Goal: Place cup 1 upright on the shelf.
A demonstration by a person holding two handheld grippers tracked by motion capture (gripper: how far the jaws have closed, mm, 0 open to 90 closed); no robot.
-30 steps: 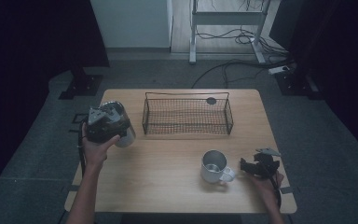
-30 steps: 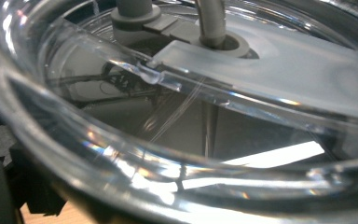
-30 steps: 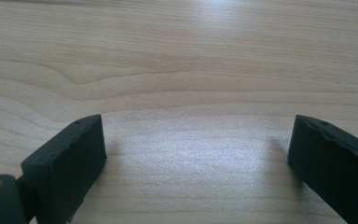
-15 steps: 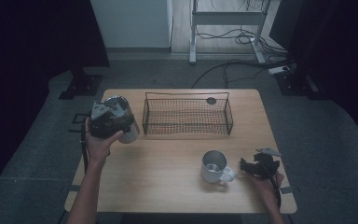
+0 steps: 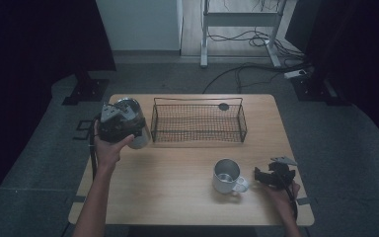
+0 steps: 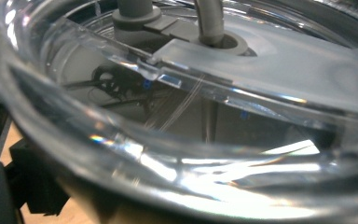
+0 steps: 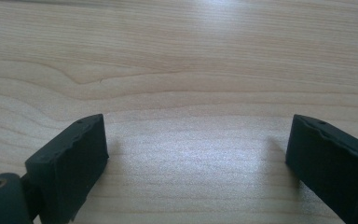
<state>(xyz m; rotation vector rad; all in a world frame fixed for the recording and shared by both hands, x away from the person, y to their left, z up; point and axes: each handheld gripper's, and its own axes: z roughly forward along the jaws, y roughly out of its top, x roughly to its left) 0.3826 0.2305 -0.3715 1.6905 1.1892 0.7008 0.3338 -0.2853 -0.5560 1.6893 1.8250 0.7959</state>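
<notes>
High view, and we follow the left gripper [image 5: 120, 121], its jaws clamped around a clear glass tumbler with a metallic sheen [image 5: 137, 129], which has climbed up and away from us over the last second, now held above the table's left edge beside the black wire basket [image 5: 198, 121]. We'd guess the basket is the target. The right gripper [image 5: 271, 176] rests spread wide on the light wooden table [image 5: 177, 168], just beside the white handled mug [image 5: 227, 176]. No writing is readable anywhere.

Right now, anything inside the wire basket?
The black wire basket looks empty; wooden table shows through its mesh. The dark round disc lies behind it.
</notes>
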